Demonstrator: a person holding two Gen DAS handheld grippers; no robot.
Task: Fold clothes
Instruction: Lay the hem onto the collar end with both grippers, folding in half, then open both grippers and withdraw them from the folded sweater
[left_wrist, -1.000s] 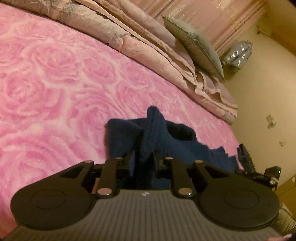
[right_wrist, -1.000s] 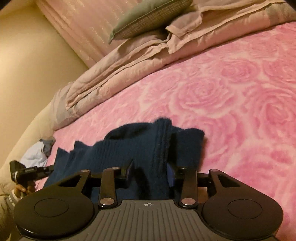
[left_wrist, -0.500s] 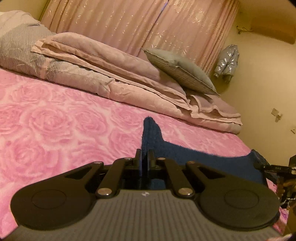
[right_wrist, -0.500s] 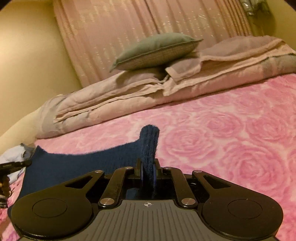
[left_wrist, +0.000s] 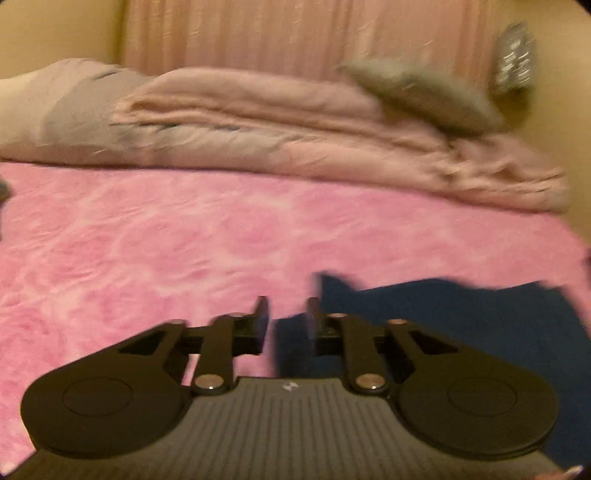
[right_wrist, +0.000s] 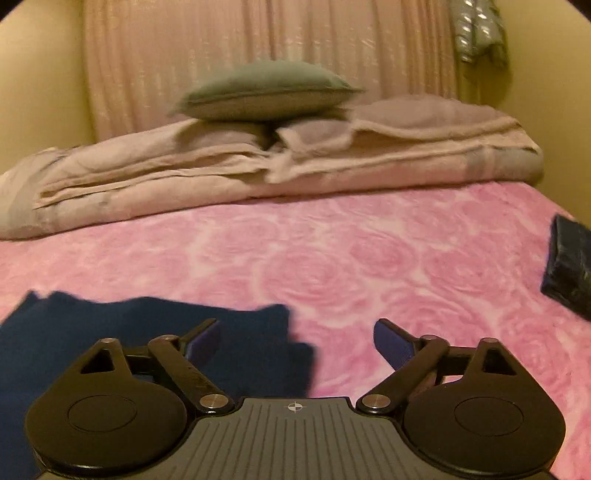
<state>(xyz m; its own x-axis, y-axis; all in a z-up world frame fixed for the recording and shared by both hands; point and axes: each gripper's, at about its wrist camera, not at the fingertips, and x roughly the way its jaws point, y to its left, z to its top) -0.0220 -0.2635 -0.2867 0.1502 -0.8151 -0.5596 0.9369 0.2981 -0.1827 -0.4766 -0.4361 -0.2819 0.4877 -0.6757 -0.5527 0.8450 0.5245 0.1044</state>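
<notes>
Pink rose bed (right_wrist: 332, 258) with folded duvet (right_wrist: 295, 166) at far end. Navy sweater (right_wrist: 129, 332) flat on near bed. Right tongs (right_wrist: 295, 339) just opened wide, empty. Left tongs (left_wrist: 286, 321) narrowly parted, nothing between them.

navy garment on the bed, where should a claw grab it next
Probably the right edge of the navy garment, approached from the pink bedspread side: it lies flat, and that edge sits exposed beside the open right claw.
</notes>
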